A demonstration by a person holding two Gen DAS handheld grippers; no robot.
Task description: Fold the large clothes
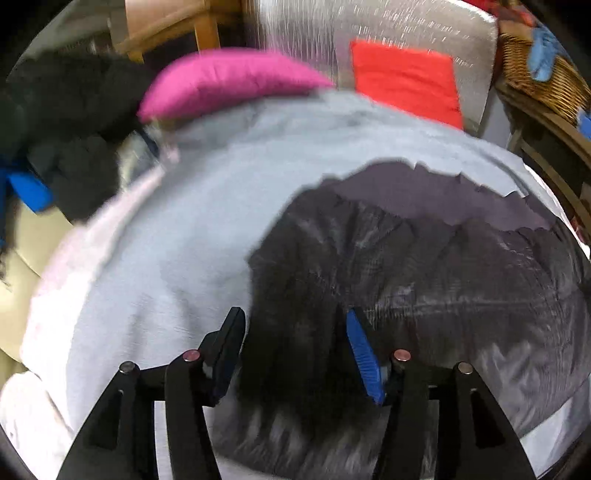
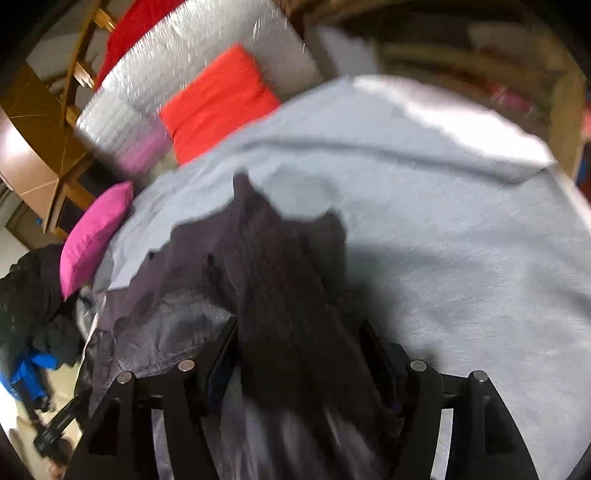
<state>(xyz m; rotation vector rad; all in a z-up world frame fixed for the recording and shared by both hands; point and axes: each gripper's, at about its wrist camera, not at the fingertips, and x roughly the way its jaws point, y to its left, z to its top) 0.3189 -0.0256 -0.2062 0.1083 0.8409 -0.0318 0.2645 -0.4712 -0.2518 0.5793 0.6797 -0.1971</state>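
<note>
A large dark grey garment lies on a light grey bed sheet. In the left wrist view my left gripper has its jaws apart, with dark cloth between the fingers; the image is blurred. In the right wrist view the same garment rises in a dark fold between the fingers of my right gripper, whose jaws also stand apart around the cloth. Part of the garment lies flat to the left.
A pink cushion and a red cushion lie at the head of the bed against a silvery headboard. A black coat is piled at the left. A wicker basket stands at the right.
</note>
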